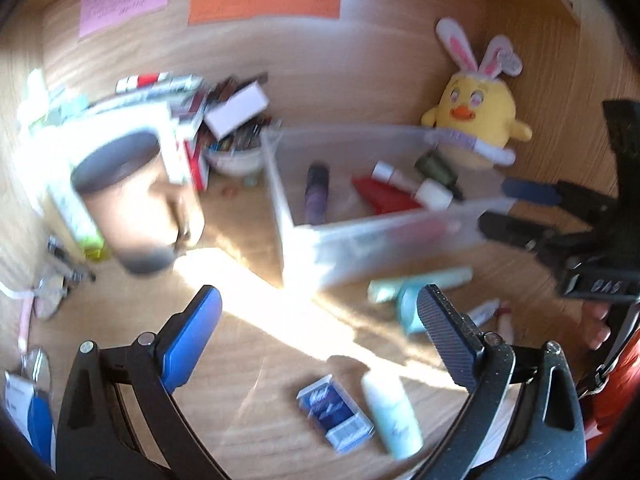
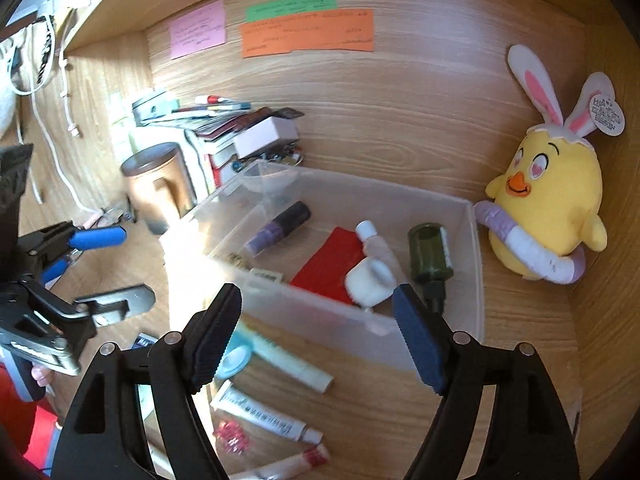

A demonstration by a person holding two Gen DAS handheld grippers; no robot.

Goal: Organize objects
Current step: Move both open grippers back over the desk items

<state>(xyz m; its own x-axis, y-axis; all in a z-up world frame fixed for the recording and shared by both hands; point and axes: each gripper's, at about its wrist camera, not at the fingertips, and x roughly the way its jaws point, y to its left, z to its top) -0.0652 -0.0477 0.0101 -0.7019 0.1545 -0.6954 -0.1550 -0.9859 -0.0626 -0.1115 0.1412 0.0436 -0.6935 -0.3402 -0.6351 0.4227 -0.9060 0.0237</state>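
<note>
Since the desk [image 2: 400,136] is boxed in by wooden walls, everything is crowded toward the clear bin [image 2: 476,276], which sits mid-desk as the likely collection point; it already holds a red pouch [image 2: 332,260], a dark green bottle [image 2: 430,254], a purple tube [image 2: 280,226] and a white-capped bottle [image 2: 372,264]. Plush chick [image 2: 548,204] leans in the right corner, just beside the bin wall, probably decor only. Copper mug [image 2: 156,188] and a book stack [image 2: 224,136] block the left side.

Loose items lie in front of the bin: mint tube [image 2: 280,356], white tube [image 2: 264,412], pale bottle [image 1: 392,412], blue box [image 1: 336,412].

Left gripper [image 1: 320,336] has jaws spread wide, nothing between them, over bare desk. Right gripper [image 2: 316,332] is open too, empty, hanging over the bin's near wall and the mint tube. My guess: next pick is one of the front tubes.
</note>
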